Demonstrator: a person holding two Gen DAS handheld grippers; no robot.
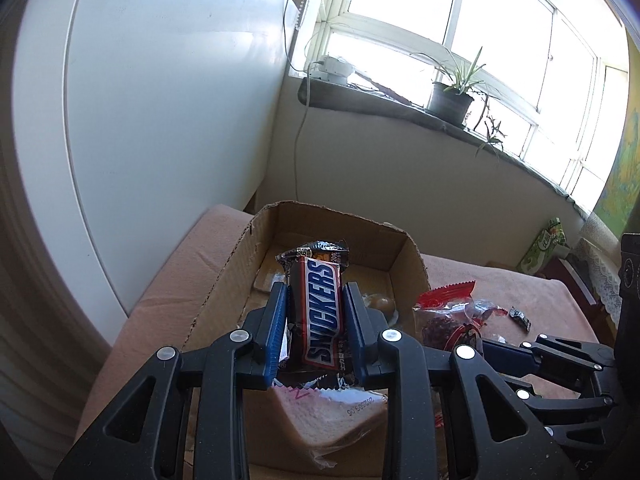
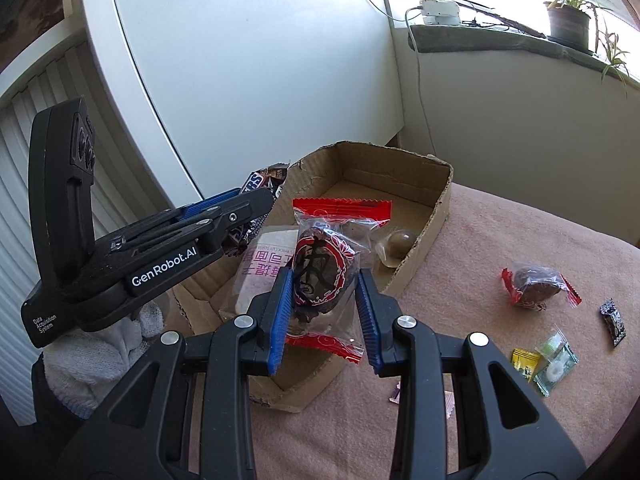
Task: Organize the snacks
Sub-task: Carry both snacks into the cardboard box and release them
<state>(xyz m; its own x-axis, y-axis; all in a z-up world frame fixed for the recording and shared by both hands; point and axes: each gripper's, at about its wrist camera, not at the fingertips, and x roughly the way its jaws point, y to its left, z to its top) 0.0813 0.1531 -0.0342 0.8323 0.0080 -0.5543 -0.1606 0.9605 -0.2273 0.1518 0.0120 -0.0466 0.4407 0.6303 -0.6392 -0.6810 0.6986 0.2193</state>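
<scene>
My left gripper (image 1: 316, 300) is shut on a Snickers bar (image 1: 322, 312), held lengthwise above the open cardboard box (image 1: 412, 256). In the right wrist view the left gripper (image 2: 256, 200) comes in from the left over the box's left wall with the Snickers bar (image 2: 256, 182) in it. My right gripper (image 2: 324, 284) is shut on a dark round cake in a clear, red-edged wrapper (image 2: 320, 272), above the box's near end. Inside the cardboard box (image 2: 440, 196) lie a wrapped bread slice (image 2: 260, 256) and a small round sweet (image 2: 398, 242). From the left wrist view the right gripper's fingertips are hidden behind the red-edged wrapper (image 1: 448, 316).
On the pink cloth (image 2: 500, 240) to the right of the box lie a second red-wrapped cake (image 2: 536, 282), a small black sweet (image 2: 614, 320), a yellow packet (image 2: 525, 362) and green-wrapped ring sweets (image 2: 556, 364). A white cabinet stands behind, a windowsill with a potted plant (image 1: 452, 96) beyond.
</scene>
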